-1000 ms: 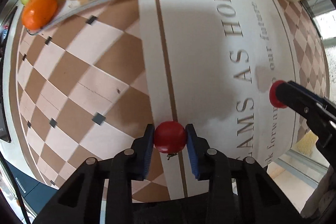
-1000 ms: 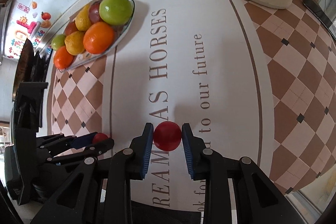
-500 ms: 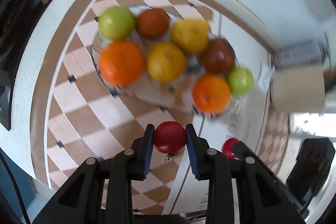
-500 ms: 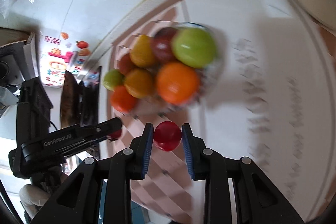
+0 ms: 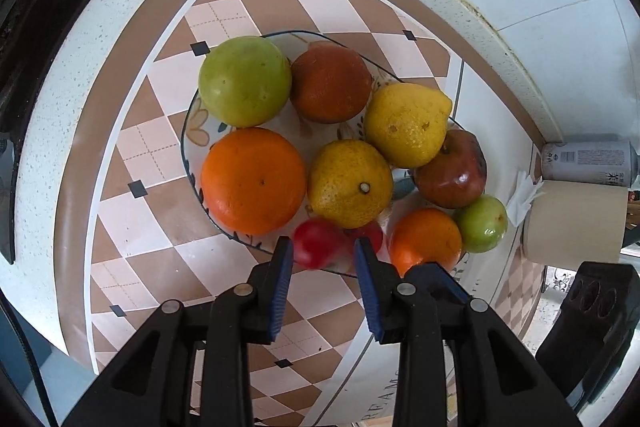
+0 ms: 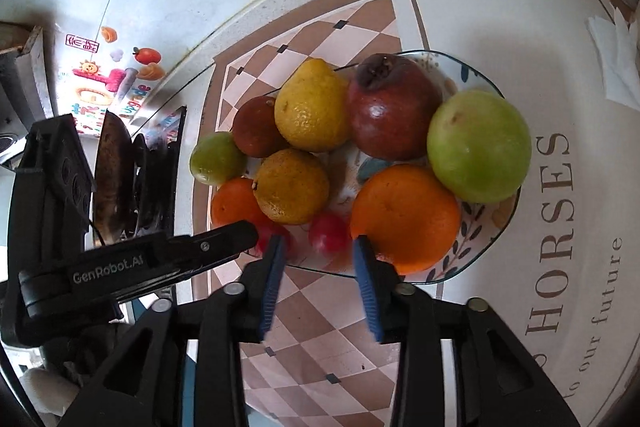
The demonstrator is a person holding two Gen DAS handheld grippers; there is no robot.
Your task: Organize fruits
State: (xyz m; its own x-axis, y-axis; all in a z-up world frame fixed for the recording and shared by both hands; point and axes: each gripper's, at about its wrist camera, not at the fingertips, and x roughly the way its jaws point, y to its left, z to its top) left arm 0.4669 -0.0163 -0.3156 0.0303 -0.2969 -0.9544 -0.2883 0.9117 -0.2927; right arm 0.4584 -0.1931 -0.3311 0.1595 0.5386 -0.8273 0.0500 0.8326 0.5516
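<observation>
Two small red fruits sit at the 6 o'clock rim of an already crowded plate (image 5: 188,131), and that is where the trouble could start. The patterned bench (image 5: 120,187) lies just beyond that rim, so either fruit could roll off the edge if nudged. Both pairs of tongs are apart and grip nothing. The left tongs (image 5: 322,259) straddle one red fruit (image 5: 316,247), whose side looks to be just beside or touching the left pad. Pulling back crookedly could drag it over the rim. The right tongs (image 6: 318,255) bracket the other red fruit (image 6: 329,237), and their right pad sits hard against the big orange (image 6: 404,215). A sideways twitch there might shove the orange and unsettle the pile. The two tools are also near each other, so they could knock together as they withdraw. A straight backward retreat looks safest.

The plate holds everything. In the left wrist view, the big orange (image 5: 252,181) fills 8 o'clock, with a large green fruit (image 5: 244,81) at 10 o'clock. A lemon (image 5: 406,125) lies at 2 o'clock and a rough yellow citrus (image 5: 350,183) sits at the centre. A dark reddish orange (image 5: 330,83) is at 12 o'clock. A glossy dark red fruit (image 5: 450,171), apple or pomegranate, is at 3 o'clock. Lower right are a smaller orange (image 5: 424,237) and a small green fruit (image 5: 482,225). The fruits touch their neighbours, leaving little free space.
</observation>
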